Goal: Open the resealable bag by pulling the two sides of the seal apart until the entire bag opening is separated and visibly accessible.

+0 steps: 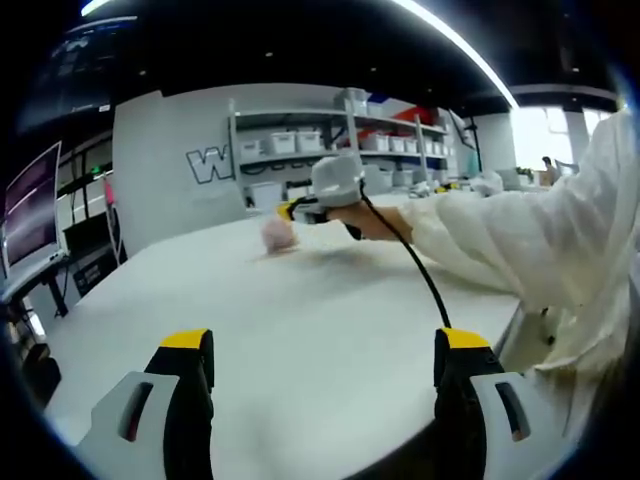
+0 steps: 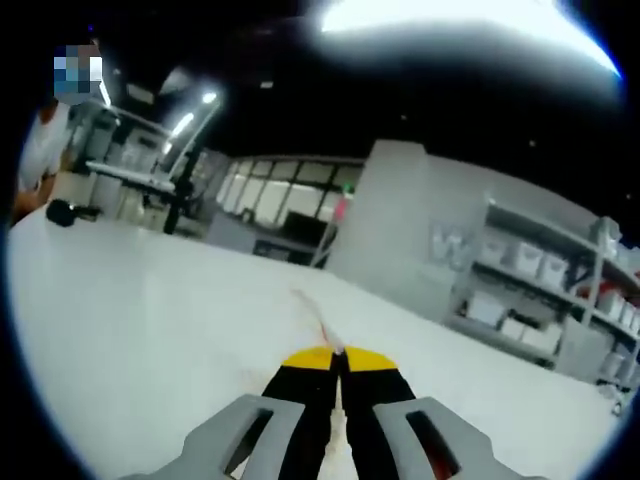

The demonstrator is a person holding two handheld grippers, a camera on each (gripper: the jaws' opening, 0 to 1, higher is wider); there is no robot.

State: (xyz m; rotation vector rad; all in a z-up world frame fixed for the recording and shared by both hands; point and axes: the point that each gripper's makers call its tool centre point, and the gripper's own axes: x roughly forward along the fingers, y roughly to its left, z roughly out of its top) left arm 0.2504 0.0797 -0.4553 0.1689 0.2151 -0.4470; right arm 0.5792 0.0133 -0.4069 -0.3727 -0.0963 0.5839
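Far across the desk (image 1: 300, 330), at twelve o'clock from the wide-open, empty left tongs (image 1: 325, 360), the right tongs (image 2: 338, 358) are pinching the bag (image 1: 278, 234) edge, closed on it, nearer.

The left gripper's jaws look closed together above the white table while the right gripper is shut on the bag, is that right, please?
Not quite: the left gripper has its jaws spread wide apart, holding nothing, as the left gripper view shows above the white table. The rest holds: in the right gripper view the right gripper is shut on an edge of the bag.
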